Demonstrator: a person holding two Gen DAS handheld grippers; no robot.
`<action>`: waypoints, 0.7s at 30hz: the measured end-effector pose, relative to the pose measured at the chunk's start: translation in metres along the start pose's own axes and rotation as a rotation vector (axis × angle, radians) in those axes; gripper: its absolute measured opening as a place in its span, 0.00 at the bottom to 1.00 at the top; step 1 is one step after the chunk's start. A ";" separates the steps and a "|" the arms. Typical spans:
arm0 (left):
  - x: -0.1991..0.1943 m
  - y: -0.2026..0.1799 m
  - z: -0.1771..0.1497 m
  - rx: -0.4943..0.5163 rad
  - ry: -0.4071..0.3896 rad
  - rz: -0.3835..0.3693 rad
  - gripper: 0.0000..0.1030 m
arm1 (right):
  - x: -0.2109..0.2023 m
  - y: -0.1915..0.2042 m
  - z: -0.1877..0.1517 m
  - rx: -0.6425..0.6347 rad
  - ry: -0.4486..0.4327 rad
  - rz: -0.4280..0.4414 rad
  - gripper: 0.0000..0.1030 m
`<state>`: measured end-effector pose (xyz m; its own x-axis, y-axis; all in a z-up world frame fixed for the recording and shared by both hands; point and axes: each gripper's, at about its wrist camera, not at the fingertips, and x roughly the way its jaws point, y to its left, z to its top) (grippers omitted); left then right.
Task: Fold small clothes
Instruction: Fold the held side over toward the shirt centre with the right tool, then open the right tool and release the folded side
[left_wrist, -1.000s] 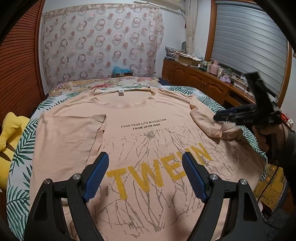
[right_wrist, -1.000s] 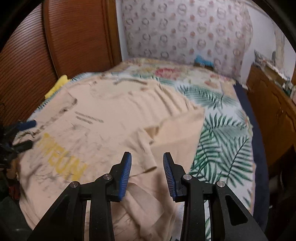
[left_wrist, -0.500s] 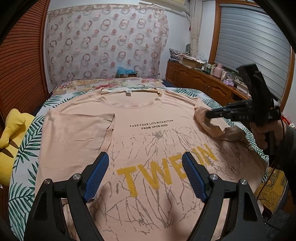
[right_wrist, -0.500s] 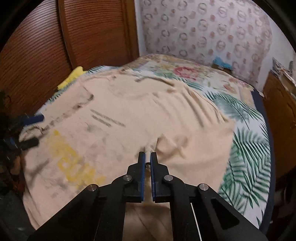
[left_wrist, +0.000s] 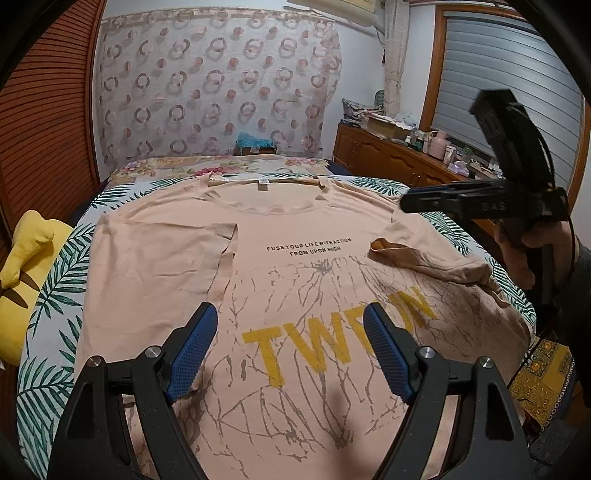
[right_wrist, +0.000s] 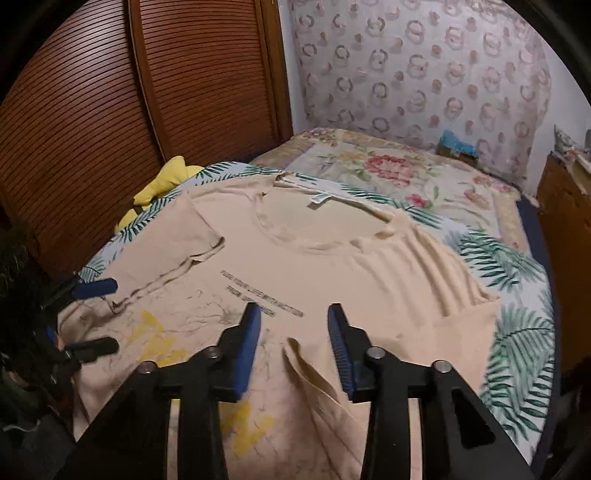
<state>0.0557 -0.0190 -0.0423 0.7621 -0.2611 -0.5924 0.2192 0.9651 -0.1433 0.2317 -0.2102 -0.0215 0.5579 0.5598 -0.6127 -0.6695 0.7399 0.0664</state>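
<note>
Both grippers are black plastic clamps with blue textured pads and round silver screws at the finger joints. On the right gripper (left_wrist: 406, 203), pale letters mark the side and black cables loop behind its body. The hand (left_wrist: 524, 254) gripping its handle wears a dark grey sleeve.

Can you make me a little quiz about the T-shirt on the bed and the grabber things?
1. True or false: both sleeves of the T-shirt are folded in over its front.
2. What colour are the big letters?
3. Is the right hand-held gripper A) pinching the sleeve, or B) letting go, nothing pinched?

Key: 1 true. 2 yellow. 3 B; its jaws are opening above the sleeve. The left hand-held gripper is open too.
</note>
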 end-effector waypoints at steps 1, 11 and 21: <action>0.000 0.000 0.000 0.000 -0.001 0.000 0.80 | -0.005 -0.004 -0.005 0.003 -0.002 -0.020 0.44; 0.003 -0.007 0.001 0.009 0.008 -0.016 0.80 | -0.043 -0.038 -0.077 0.104 0.101 -0.155 0.44; 0.007 -0.012 0.000 0.025 0.024 -0.020 0.80 | -0.045 -0.038 -0.104 0.134 0.118 -0.076 0.28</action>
<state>0.0586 -0.0327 -0.0442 0.7429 -0.2790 -0.6085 0.2496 0.9589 -0.1350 0.1809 -0.3021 -0.0784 0.5377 0.4586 -0.7076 -0.5521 0.8257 0.1156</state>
